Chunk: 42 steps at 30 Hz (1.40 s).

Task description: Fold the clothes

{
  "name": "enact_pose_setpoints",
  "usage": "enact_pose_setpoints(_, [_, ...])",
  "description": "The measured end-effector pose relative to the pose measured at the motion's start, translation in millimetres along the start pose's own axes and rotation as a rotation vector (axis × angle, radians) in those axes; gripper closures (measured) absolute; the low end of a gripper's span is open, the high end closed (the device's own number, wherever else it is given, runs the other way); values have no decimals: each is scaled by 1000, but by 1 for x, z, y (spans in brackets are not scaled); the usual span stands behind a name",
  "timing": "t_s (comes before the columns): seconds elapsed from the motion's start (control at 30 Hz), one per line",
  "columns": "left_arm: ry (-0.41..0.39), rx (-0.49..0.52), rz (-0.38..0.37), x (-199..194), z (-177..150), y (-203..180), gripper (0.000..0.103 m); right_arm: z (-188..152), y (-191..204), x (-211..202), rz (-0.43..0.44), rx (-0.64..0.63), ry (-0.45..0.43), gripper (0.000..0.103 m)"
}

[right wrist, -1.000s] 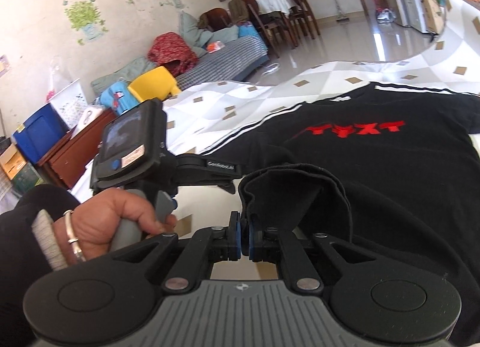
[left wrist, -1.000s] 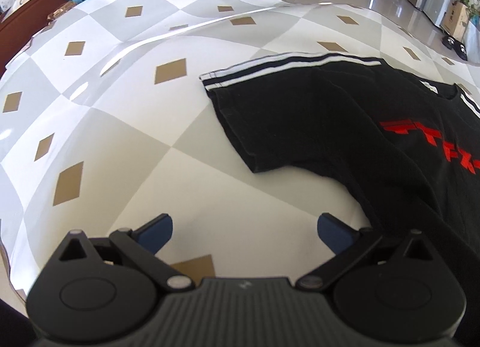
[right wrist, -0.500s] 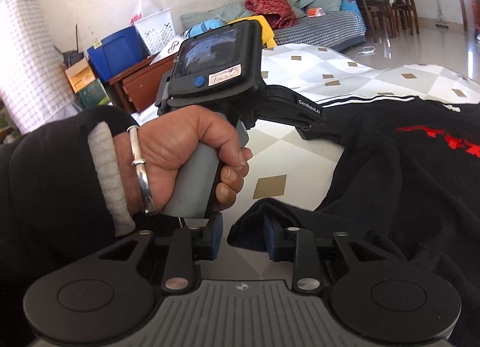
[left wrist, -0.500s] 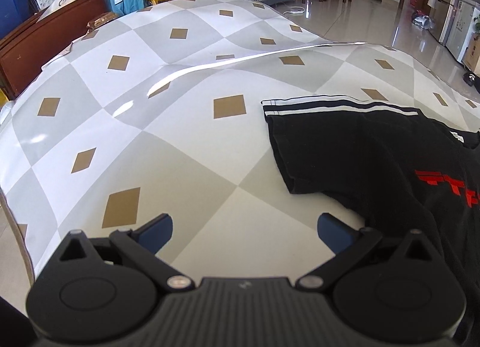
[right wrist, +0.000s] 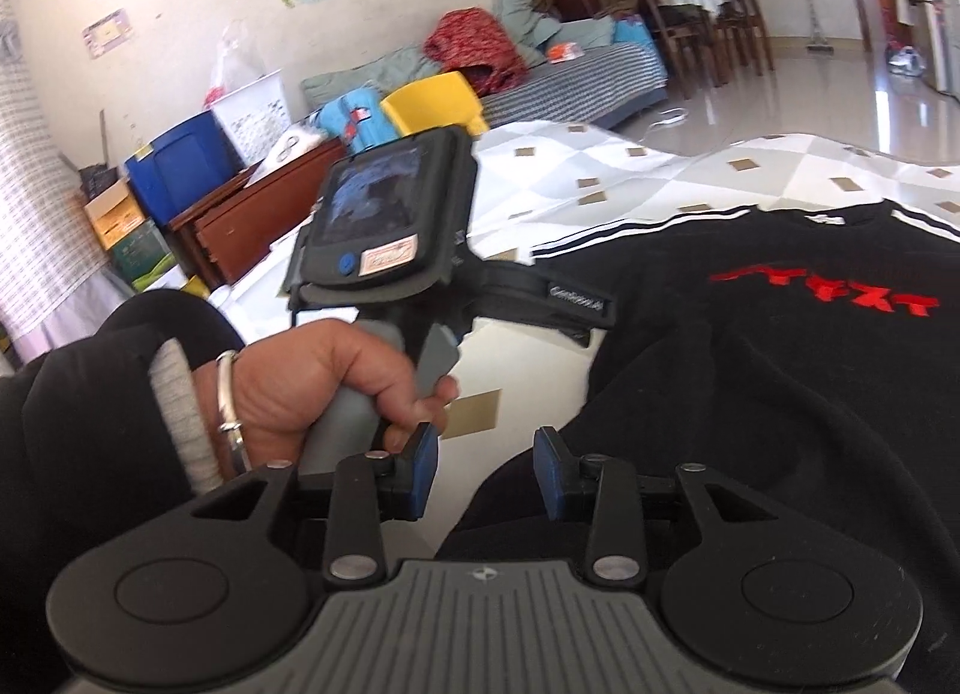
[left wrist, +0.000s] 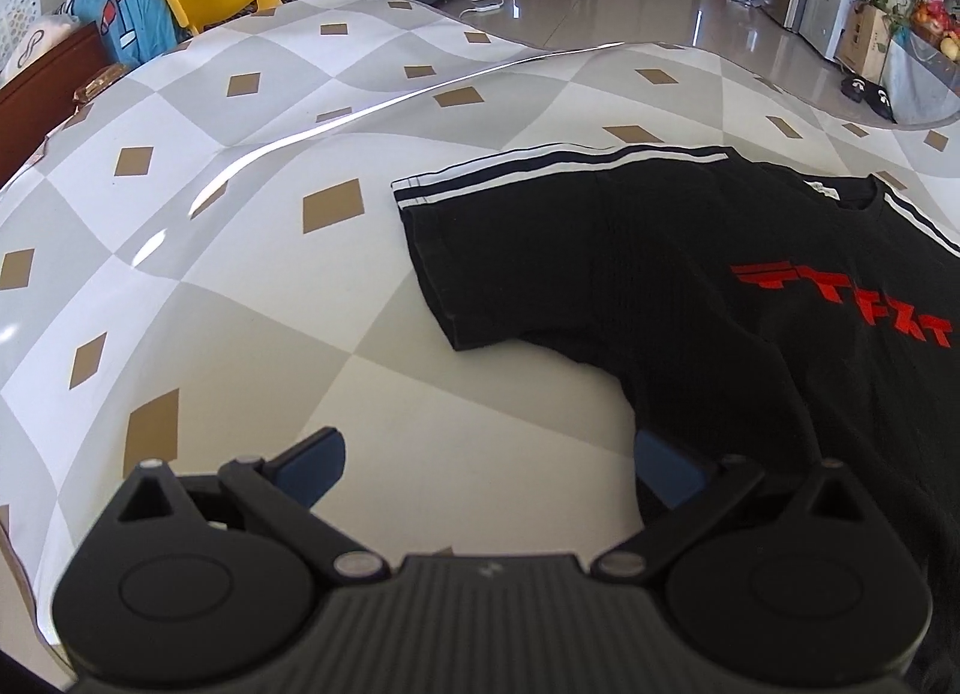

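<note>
Both grippers' jaws apart over shirt point(left wrist: 690, 286).

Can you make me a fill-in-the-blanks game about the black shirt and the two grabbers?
1. The black T-shirt has lettering printed in ____.
2. The sleeve has white ____ along its top edge.
3. The right gripper is ____, with nothing pinched.
4. The left gripper hovers over the checked ____.

Missing words: red; stripes; open; tablecloth
</note>
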<state>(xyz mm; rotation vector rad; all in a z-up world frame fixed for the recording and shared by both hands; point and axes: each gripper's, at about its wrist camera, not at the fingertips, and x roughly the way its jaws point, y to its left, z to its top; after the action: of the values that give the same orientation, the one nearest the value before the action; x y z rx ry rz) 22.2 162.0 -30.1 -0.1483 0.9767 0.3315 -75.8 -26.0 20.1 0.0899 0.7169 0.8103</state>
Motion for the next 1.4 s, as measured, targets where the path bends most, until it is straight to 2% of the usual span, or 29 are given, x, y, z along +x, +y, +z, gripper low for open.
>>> enact_pose_setpoints(0.13, [18,31,10,7,-3,-8,0,5,-18,-7,-135,89,-45,66])
enact_pose_setpoints(0.3, [43,44,26,20,-7,-11,0,6,-49,-13,-315,240,-50,64])
enact_pose_setpoints(0.4, [33,47,23,22,-8,-11,0,6,-68,-17,-417,327,-45,64])
enact_pose_setpoints(0.5, [12,73,68,22,-8,-12,0,3,-83,-23,-489,397,-49,64])
enact_pose_setpoints(0.57, [-4,86,107,22,-6,-11,0,2,-89,-25,-517,423,-53,64])
enact_pose_setpoints(0.7, [-4,58,134,27,0,-3,0,-3,-97,-24,-575,452,-23,64])
enact_pose_setpoints(1.0, [-45,65,230,37,13,3,0,-10,-109,-17,-604,491,25,64])
enact_pose_setpoints(1.23, [-46,3,245,44,22,12,0,-17,-121,-17,-624,529,74,63])
enact_pose_setpoints(1.37, [-12,-138,172,43,19,30,0,-20,-121,-20,-625,529,81,63])
enact_pose_setpoints(1.4, [-16,-145,172,41,18,32,0,-19,-120,-20,-624,526,78,63])
